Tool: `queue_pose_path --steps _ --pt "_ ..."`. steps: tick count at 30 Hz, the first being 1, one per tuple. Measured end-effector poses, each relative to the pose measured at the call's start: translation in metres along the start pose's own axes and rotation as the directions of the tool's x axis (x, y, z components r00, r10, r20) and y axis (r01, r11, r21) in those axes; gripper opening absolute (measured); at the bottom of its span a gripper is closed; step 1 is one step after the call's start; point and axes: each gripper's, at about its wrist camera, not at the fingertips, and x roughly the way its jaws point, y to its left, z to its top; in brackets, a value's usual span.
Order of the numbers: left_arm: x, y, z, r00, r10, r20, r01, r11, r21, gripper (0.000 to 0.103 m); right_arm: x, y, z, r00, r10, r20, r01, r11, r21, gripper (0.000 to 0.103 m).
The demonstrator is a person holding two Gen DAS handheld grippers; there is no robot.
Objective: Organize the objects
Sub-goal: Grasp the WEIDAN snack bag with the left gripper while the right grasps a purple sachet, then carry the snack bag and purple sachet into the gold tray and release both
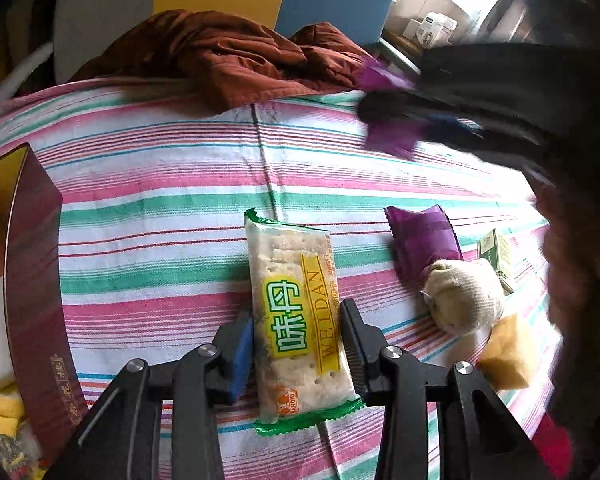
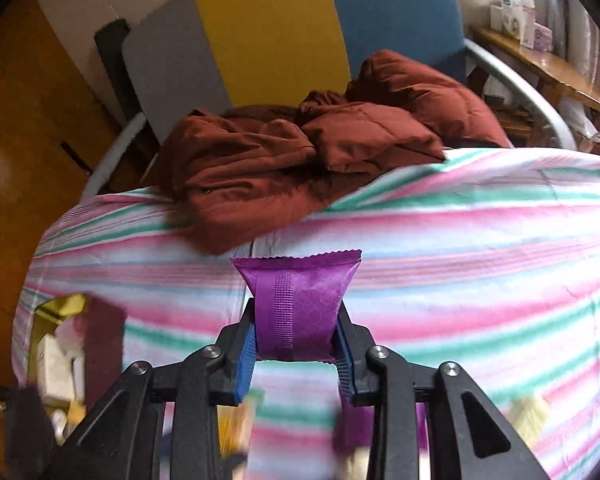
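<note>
Green cracker packet (image 1: 296, 320) lies single; two purple packets (image 1: 420, 240), one sock ball (image 1: 464, 296).

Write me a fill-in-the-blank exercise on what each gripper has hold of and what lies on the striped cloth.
1. The right gripper is shut on a ____ packet.
2. The left gripper is closed on a cracker pack whose sealed ends are ____.
3. At the far edge of the striped cloth lies a crumpled ____ jacket.
4. Beside the spare purple packet sits a rolled-up ____.

Missing words: purple; green; brown; sock
</note>
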Motion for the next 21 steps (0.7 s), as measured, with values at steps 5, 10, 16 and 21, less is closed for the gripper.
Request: queue_pose_path --steps 5,10,16,21 --pt "-0.008 0.002 0.000 1.000 -0.017 0.004 0.017 1.000 -0.001 0.033 -0.047 -0.006 -0.033 0.997 0.026 0.076 -0.029 0.998 0.046 0.033" --pt "-0.036 -0.005 -0.009 0.998 -0.023 0.055 0.021 0.998 0.052 0.033 -0.063 -0.014 -0.067 0.991 0.050 0.122 -0.064 0.992 0.113 0.033" --pt "-0.062 -0.014 -0.015 0.994 -0.022 0.111 0.012 0.996 0.090 0.033 -0.057 -0.014 -0.081 0.994 0.038 0.101 -0.049 0.993 0.105 0.033" --pt "-0.102 -0.009 -0.026 0.984 -0.016 0.177 -0.002 0.995 0.103 0.033 -0.053 0.000 -0.083 0.995 0.035 0.090 -0.038 0.999 0.036 0.033"
